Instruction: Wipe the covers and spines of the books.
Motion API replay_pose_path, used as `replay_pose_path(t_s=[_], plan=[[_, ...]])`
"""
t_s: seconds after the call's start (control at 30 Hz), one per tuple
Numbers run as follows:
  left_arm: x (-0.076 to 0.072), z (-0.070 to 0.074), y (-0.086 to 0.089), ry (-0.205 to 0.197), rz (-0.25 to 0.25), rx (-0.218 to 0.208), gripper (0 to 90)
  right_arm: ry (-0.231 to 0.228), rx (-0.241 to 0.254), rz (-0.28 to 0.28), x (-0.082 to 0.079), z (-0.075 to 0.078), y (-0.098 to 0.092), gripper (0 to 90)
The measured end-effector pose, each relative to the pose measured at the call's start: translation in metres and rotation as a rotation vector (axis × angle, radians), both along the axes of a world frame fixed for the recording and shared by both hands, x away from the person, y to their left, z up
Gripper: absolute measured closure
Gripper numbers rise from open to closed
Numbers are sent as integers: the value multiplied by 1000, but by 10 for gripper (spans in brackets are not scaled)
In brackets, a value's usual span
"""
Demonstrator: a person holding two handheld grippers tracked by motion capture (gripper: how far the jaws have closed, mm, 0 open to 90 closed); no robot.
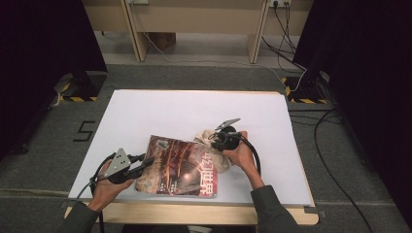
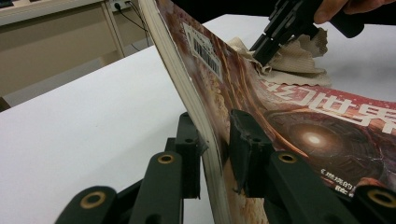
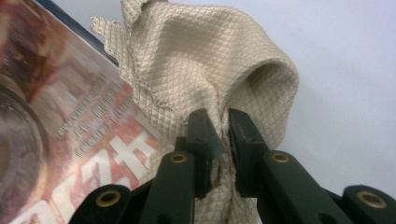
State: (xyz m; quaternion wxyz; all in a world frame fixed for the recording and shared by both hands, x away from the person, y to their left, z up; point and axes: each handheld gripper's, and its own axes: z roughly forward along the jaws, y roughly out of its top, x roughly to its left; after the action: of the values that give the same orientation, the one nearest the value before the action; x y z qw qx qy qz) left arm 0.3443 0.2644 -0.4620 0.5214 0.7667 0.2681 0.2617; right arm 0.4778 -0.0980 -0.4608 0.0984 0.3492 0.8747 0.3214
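Observation:
A magazine with a reddish-brown cover and red title lies on the white table near the front. My left gripper is shut on its left edge, jaws pinching the pages of the magazine, and my left gripper holds that edge lifted. A beige quilted cloth rests partly on the magazine's far right corner. My right gripper is shut on a fold of the cloth, the jaws of my right gripper pressing the fabric between them. In the left gripper view the right gripper presses down on the cloth.
A wooden desk stands beyond the table on the carpet. Black stands with yellow-striped feet sit at both far corners, and cables trail on the floor to the right. The table's far half is bare white.

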Motion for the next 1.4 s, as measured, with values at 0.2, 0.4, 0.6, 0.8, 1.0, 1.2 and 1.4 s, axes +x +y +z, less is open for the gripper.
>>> replay_pose_path(t_s=[0.2, 0.4, 0.6, 0.8, 1.0, 1.2, 1.4], plan=[[-1, 1, -1, -9, -3, 3, 738, 21, -10, -11, 2, 0, -1, 799], [-1, 1, -1, -13, -3, 3, 738, 28, -9, -19, 3, -2, -5, 799], [0, 1, -1, -12, 0, -2, 737, -2, 47, 22, -3, 6, 6, 800], [-1, 2, -1, -17, -5, 3, 737, -75, 94, 120, -19, 32, 41, 799], [-1, 2, -1, -23, -10, 8, 735, -51, 24, 79, -13, 25, 35, 800], [-1, 3, -2, -31, -12, 9, 735, 26, -10, -4, 2, 2, 1, 799], [-1, 4, -2, -33, -13, 6, 734, 53, 4, -23, 6, -3, -8, 799]])
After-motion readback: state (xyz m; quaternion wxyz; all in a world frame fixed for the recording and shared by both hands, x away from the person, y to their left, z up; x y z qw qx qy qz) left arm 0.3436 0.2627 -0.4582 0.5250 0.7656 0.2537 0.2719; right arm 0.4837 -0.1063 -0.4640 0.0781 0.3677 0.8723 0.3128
